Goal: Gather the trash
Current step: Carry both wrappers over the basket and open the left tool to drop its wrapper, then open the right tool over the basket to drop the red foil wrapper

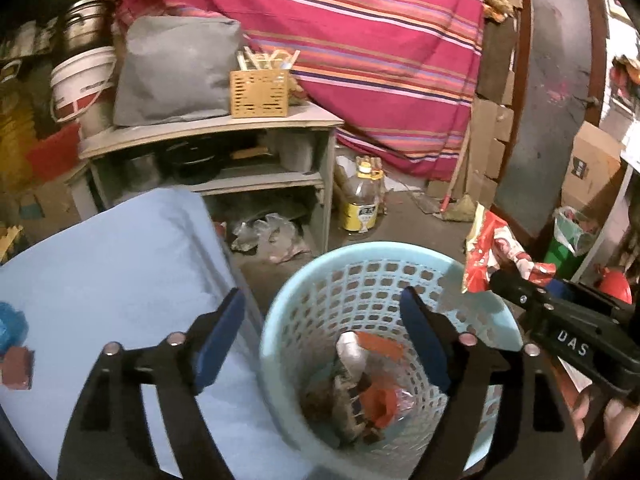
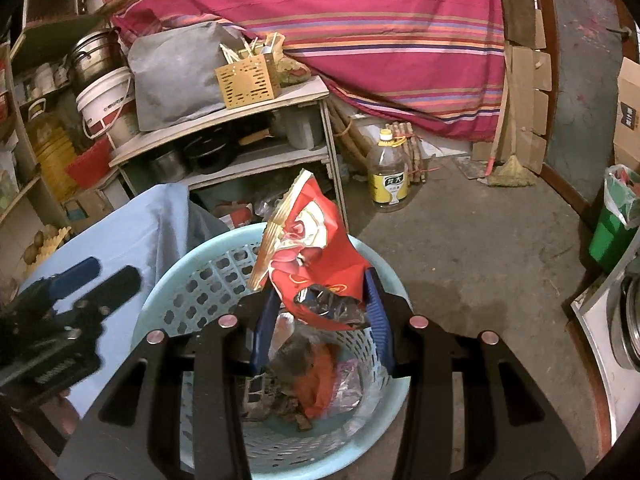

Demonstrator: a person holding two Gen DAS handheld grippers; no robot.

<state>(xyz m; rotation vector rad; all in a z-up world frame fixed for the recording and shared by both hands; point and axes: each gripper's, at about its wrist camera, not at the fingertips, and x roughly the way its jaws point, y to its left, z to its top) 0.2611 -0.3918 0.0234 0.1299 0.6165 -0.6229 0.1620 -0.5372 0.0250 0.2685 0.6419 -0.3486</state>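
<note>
Left wrist view: left claw (image 1: 322,330) gapes wide and empty above the pale blue basket (image 1: 276,320) of trash, beside a blue-covered worktop (image 1: 120,264). Right wrist view: right claw (image 2: 318,322) grips a red wrapper (image 2: 316,252) over that basket on the grey concrete floor (image 2: 460,248); a striped cloth (image 2: 340,20) hangs behind.

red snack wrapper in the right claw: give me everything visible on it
The red snack wrapper is a crumpled foil-type bag, red with white and pink print and a gold ribbed seal edge at its upper left. Its lower end is torn open, showing a silvery lining. It stands roughly upright, pinched at its lower part between the blue pads of the right claw, hanging above the open light-blue basket. Nothing else touches it. In the left wrist view it shows at the basket's right rim.
</note>
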